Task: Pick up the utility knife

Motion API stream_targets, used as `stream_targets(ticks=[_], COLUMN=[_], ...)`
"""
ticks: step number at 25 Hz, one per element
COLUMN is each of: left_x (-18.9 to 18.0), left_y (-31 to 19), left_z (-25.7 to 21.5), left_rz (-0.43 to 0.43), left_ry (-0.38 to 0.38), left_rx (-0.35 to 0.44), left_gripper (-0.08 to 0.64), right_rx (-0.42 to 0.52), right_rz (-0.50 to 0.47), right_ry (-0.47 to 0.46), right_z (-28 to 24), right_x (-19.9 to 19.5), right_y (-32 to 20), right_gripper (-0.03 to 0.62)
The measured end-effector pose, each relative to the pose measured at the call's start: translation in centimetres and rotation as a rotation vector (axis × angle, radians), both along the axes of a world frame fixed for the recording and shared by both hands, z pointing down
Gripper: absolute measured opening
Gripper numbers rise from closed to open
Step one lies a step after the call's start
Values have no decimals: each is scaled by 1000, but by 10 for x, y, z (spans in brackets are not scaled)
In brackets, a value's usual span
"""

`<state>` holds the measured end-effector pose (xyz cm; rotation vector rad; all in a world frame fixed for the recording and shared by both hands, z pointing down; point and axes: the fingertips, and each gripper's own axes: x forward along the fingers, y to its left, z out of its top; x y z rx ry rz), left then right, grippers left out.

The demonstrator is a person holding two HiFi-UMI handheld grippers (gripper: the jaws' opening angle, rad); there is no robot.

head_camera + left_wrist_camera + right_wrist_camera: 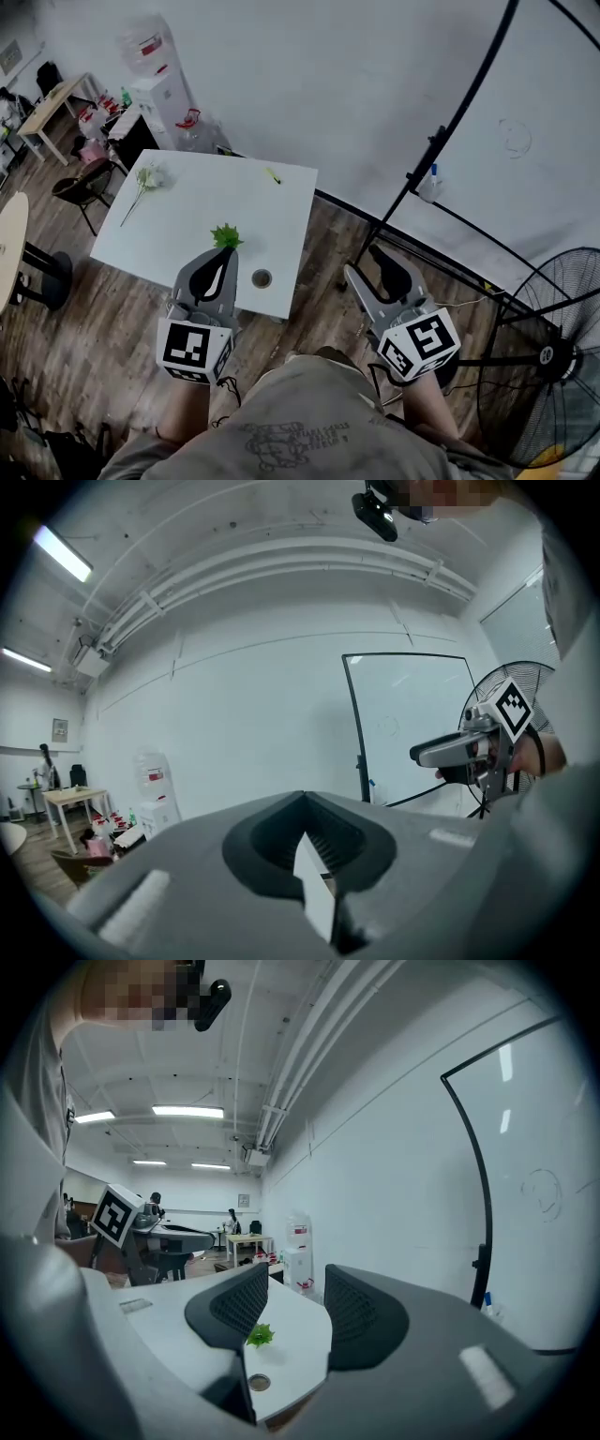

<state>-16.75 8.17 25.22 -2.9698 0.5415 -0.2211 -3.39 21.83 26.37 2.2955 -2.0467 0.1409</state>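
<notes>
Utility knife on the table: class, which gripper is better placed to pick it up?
Probably left. The left gripper, though shut, is over the table, nearer the utility knife. The right gripper is open but beside it.

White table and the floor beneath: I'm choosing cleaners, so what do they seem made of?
White rectangular table: probably matte laminate or painted board, evenly white and flat. Brown plank floor: wood or wood-look vinyl, with visible grain and seams.

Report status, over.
Left gripper shut, empty; right gripper open, empty. Knife, likely the small yellow-green item, untouched at far edge of table. Leaf lies just ahead of the left gripper.
</notes>
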Motion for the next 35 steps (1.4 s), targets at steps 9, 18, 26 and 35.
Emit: stream_targets(ticks=[9,18,26,35], left_x=[29,82,127,146], left_y=[-37,-96,-151,-189], left_z=[12,13,30,49], left_rz=[-60,-211,-372,-517], left_ry=[-34,-57,-91,-154], left_rx=[-7,-16,-52,-82], left_gripper=[0,0,0,0], right_rx=[-3,-53,-98,-140], right_rz=[-60,-220,-372,-498], right_ry=[-25,-42,-46,-38], right_z=[11,31,43,62], right_x=[45,111,173,214], right_y=[-55,-140,-216,-288], right_gripper=[206,206,206,202])
